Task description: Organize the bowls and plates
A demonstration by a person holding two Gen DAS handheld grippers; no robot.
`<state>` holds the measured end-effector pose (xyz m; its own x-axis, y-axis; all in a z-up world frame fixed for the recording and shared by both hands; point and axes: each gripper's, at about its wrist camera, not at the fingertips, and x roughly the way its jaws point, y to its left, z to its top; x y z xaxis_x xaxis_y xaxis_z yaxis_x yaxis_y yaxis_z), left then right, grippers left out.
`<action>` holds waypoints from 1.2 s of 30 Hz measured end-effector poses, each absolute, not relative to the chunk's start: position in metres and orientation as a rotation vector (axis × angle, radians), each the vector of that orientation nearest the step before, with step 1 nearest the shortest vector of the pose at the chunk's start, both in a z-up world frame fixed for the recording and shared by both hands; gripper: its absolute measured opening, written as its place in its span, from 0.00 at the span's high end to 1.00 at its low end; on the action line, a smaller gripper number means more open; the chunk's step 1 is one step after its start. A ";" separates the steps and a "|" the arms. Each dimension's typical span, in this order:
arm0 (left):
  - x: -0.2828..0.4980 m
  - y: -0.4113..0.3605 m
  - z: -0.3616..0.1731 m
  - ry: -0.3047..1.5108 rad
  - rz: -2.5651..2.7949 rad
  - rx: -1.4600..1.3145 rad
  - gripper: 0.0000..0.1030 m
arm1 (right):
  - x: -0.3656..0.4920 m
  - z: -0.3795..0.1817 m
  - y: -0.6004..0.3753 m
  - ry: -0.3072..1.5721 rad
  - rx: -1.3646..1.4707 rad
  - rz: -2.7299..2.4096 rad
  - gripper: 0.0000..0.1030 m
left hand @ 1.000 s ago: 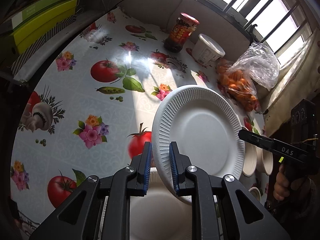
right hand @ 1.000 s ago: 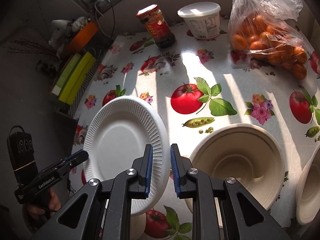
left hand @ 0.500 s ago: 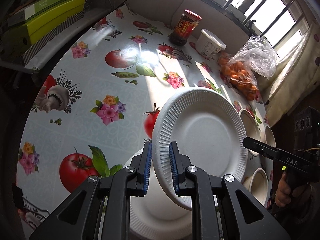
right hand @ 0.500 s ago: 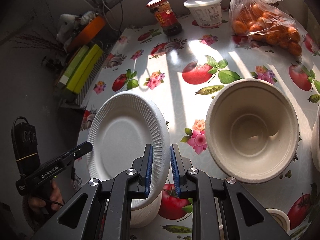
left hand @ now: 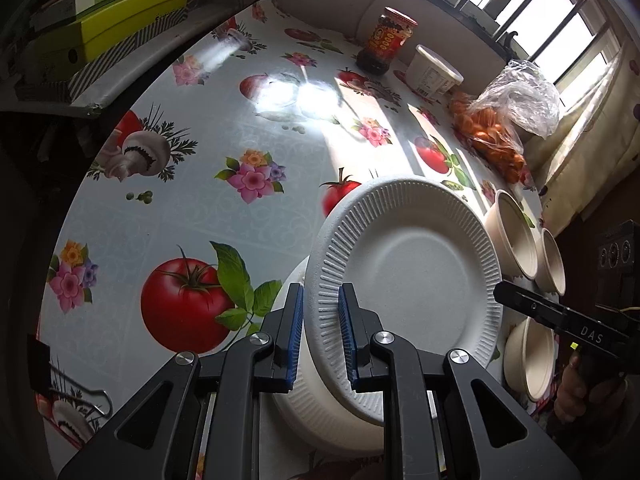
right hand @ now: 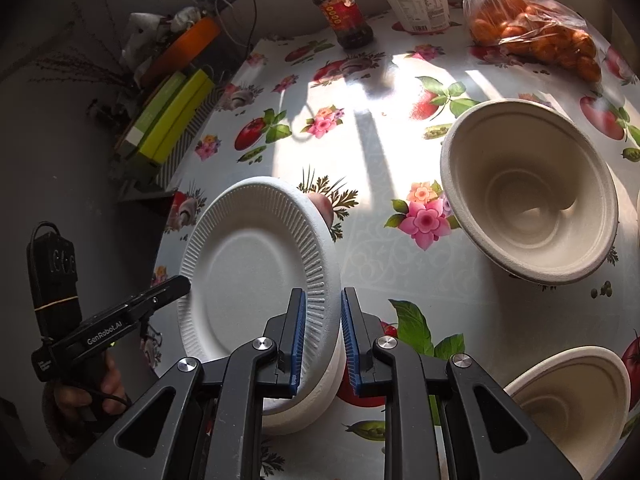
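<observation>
A white ribbed paper plate (left hand: 416,264) is held at opposite rims by the left gripper (left hand: 319,332) and right gripper (right hand: 320,336), jaws narrowed on it, just above a plate stack (left hand: 320,412) on the counter (left hand: 192,176), seemingly for level stacking.

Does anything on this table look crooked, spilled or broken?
Nothing looks spilled or broken. The one odd thing is the white paper plate: it stands tilted above the plate stack, pinched at opposite rims by the left hand-held gripper and the right hand-held gripper. The bowls sit upright.
</observation>
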<state>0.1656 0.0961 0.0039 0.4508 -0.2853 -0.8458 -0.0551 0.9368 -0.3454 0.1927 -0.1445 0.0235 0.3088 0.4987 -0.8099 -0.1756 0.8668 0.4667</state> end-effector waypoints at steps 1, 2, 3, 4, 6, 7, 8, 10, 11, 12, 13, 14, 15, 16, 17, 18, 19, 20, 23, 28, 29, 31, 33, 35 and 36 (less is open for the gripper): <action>0.164 0.097 0.002 1.104 -0.145 -0.347 0.82 | 0.191 0.022 -0.143 1.178 0.311 0.453 0.83; 0.162 0.097 0.000 1.109 -0.144 -0.346 0.82 | 0.189 0.021 -0.142 1.180 0.307 0.450 0.83; 0.161 0.098 -0.001 1.111 -0.142 -0.344 0.82 | 0.187 0.020 -0.141 1.183 0.306 0.449 0.83; 0.160 0.099 -0.002 1.111 -0.142 -0.344 0.82 | 0.185 0.018 -0.140 1.186 0.304 0.448 0.83; 0.157 0.100 -0.003 1.114 -0.143 -0.348 0.82 | 0.181 0.015 -0.139 1.192 0.304 0.445 0.83; 0.156 0.100 -0.004 1.113 -0.144 -0.347 0.82 | 0.180 0.013 -0.139 1.195 0.303 0.445 0.83; 0.155 0.101 -0.005 1.114 -0.145 -0.347 0.82 | 0.179 0.012 -0.139 1.198 0.302 0.443 0.83; 0.154 0.100 -0.006 1.114 -0.145 -0.345 0.82 | 0.177 0.009 -0.138 1.200 0.301 0.439 0.83; 0.152 0.101 -0.006 1.113 -0.145 -0.343 0.82 | 0.175 0.008 -0.138 1.200 0.299 0.437 0.83; 0.151 0.101 -0.007 1.116 -0.145 -0.343 0.82 | 0.174 0.007 -0.138 1.202 0.298 0.434 0.83; 0.150 0.101 -0.009 1.120 -0.144 -0.341 0.82 | 0.173 0.006 -0.138 1.204 0.299 0.433 0.83; 0.150 0.101 -0.010 1.123 -0.142 -0.338 0.82 | 0.173 0.004 -0.137 1.207 0.298 0.432 0.82; 0.149 0.101 -0.012 1.127 -0.140 -0.338 0.82 | 0.172 0.003 -0.137 1.211 0.298 0.432 0.82; 0.149 0.101 -0.013 1.131 -0.140 -0.338 0.82 | 0.171 0.002 -0.136 1.213 0.297 0.431 0.82; 0.148 0.101 -0.014 1.132 -0.139 -0.335 0.82 | 0.170 0.001 -0.136 1.214 0.297 0.430 0.82; 0.147 0.101 -0.014 1.133 -0.139 -0.333 0.82 | 0.170 0.000 -0.136 1.215 0.295 0.430 0.82; 0.147 0.101 -0.015 1.134 -0.138 -0.333 0.82 | 0.169 -0.001 -0.135 1.216 0.294 0.429 0.82; 0.147 0.102 -0.016 1.133 -0.138 -0.332 0.82 | 0.169 -0.001 -0.135 1.217 0.293 0.429 0.82; 0.146 0.101 -0.017 1.131 -0.135 -0.332 0.82 | 0.167 -0.003 -0.132 1.216 0.280 0.425 0.82; 0.145 0.101 -0.018 1.137 -0.134 -0.333 0.82 | 0.166 -0.005 -0.130 1.218 0.268 0.419 0.81; 0.145 0.101 -0.019 1.137 -0.136 -0.333 0.82 | 0.165 -0.006 -0.130 1.219 0.268 0.417 0.81; 0.145 0.101 -0.019 1.136 -0.137 -0.337 0.82 | 0.165 -0.006 -0.129 1.221 0.264 0.417 0.81; 0.145 0.101 -0.019 1.134 -0.138 -0.336 0.82 | 0.165 -0.006 -0.128 1.219 0.256 0.414 0.81; 0.145 0.100 -0.018 1.134 -0.138 -0.335 0.82 | 0.164 -0.006 -0.128 1.218 0.252 0.412 0.81; 0.145 0.101 -0.019 1.135 -0.137 -0.335 0.82 | 0.164 -0.006 -0.128 1.218 0.253 0.412 0.81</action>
<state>0.1454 0.1009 -0.0186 0.4201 -0.2756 -0.8646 -0.0613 0.9420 -0.3301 0.1641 -0.1275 -0.0058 0.2850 0.4369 -0.8532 -0.1703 0.8990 0.4035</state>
